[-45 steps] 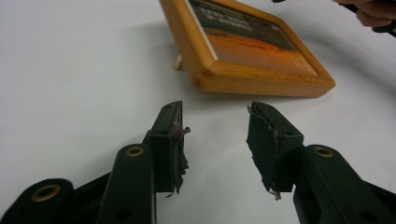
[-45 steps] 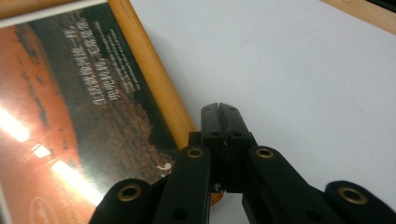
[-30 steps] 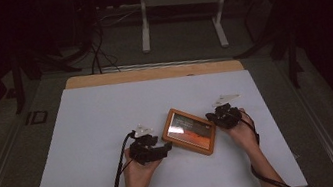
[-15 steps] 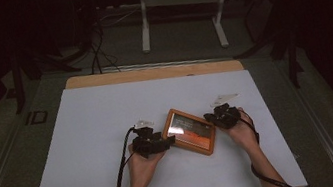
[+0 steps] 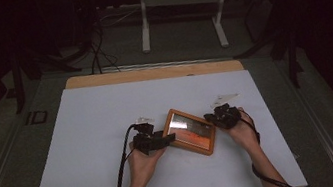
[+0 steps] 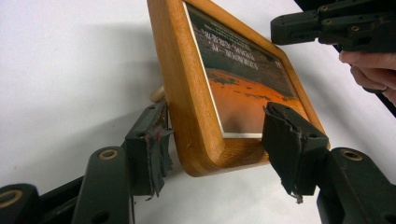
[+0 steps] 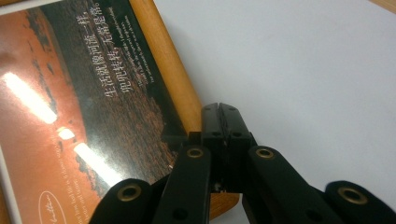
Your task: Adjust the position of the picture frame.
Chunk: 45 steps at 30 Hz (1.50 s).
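Both my forearms come in from the bottom edge of the high view, angled toward table centre. L gripper (image 5: 164,138) sits in my left hand (image 5: 141,161), cable trailing back along the arm. Its 2 jaws have just been closing and now stand apart, 1 each side of the picture frame (image 6: 196,98)'s corner; can't tell if the pads press yet. R gripper (image 5: 207,117) is in my right hand (image 5: 242,132), jaws fully together, tips resting at the frame's edge, wrist held low.
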{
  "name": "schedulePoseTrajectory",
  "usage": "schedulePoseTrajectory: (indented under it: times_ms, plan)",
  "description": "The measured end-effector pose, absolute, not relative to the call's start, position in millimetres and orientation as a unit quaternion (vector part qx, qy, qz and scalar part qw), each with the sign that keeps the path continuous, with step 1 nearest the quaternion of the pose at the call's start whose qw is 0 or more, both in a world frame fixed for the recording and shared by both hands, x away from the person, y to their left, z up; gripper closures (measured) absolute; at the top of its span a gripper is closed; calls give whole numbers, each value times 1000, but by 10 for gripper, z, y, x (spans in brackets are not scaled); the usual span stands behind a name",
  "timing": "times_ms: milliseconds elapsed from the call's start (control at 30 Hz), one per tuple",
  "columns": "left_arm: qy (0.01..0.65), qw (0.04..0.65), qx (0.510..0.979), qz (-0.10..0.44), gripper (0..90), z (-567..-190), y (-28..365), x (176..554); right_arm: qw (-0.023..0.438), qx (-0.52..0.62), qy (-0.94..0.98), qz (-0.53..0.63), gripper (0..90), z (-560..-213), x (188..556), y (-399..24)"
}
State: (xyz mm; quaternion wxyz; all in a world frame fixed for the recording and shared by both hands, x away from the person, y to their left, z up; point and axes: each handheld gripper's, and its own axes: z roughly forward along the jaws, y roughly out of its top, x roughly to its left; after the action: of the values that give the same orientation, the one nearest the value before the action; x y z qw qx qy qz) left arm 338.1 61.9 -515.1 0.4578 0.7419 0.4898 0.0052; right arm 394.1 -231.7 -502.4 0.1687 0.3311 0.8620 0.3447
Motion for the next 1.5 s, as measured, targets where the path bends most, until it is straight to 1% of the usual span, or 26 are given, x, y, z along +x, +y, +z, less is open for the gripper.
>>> schedulePoseTrajectory:
  times_ms: [200,300,433,500,600,667,733,833,933,1000,1133,1300,1500]
  plan:
    - [491,454,743,-13,423,-5195,639,3401,169,324,862,350,900,-4969,3926,-2319]
    - [495,447,745,-18,442,-5236,622,3418,171,320,863,352,896,-4926,3917,-2317]
    - [494,450,742,-47,453,-5296,655,3450,169,315,862,360,858,-4861,3908,-2320]
    - [490,450,745,-53,456,-5309,668,3463,165,310,863,364,819,-4832,3899,-2321]
    - [485,445,750,-67,459,-5335,694,3487,142,298,867,372,757,-4801,3892,-2309]
    - [481,442,753,-75,458,-5354,710,3499,133,287,876,365,683,-4809,3889,-2267]
    - [484,438,753,-81,462,-5358,715,3508,122,281,877,369,643,-4810,3894,-2234]
    - [481,431,759,-86,461,-5347,709,3534,103,274,884,364,554,-4809,3929,-2187]
    - [476,432,759,-102,468,-5367,731,3571,90,268,889,360,504,-4819,3961,-2133]
    - [473,433,759,-113,472,-5392,747,3589,79,266,890,363,476,-4829,3973,-2109]
    - [466,437,760,-122,476,-5406,760,3615,72,262,892,362,433,-4850,3984,-2079]
    - [461,418,773,-126,472,-5359,729,3659,68,260,893,361,421,-4857,3993,-2078]
    - [451,429,771,-133,510,-5351,763,3661,61,261,891,367,395,-4895,4006,-2102]
